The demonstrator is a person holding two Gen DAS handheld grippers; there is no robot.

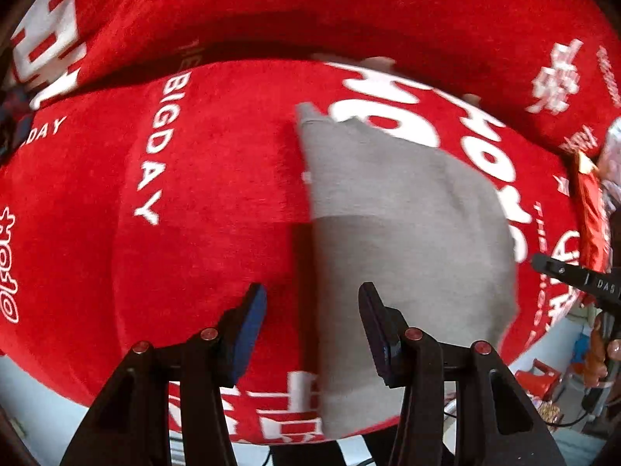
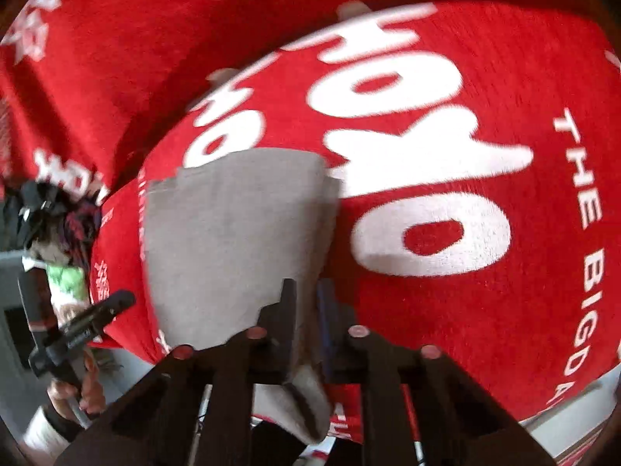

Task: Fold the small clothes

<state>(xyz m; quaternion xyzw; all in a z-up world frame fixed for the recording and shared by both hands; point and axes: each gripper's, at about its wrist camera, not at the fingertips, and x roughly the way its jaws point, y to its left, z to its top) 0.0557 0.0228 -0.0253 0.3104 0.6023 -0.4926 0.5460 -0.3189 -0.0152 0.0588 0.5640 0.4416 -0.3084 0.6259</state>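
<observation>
A small grey garment (image 1: 403,233) lies flat on a red blanket with white lettering (image 1: 209,178). My left gripper (image 1: 312,310) is open above the garment's near left edge, holding nothing. In the right wrist view the same grey garment (image 2: 233,240) spreads to the left, and my right gripper (image 2: 306,306) is shut on its near right edge, with cloth bunched between the fingers. The right gripper (image 1: 574,275) shows at the right edge of the left wrist view. The left gripper (image 2: 93,314) shows at the left of the right wrist view.
The red blanket (image 2: 465,155) covers a cushion-like seat and a raised back (image 1: 349,7). A pile of dark and green clothes (image 2: 58,233) lies at the left. Red packaging (image 1: 592,217) and clutter sit at the right, with pale floor below.
</observation>
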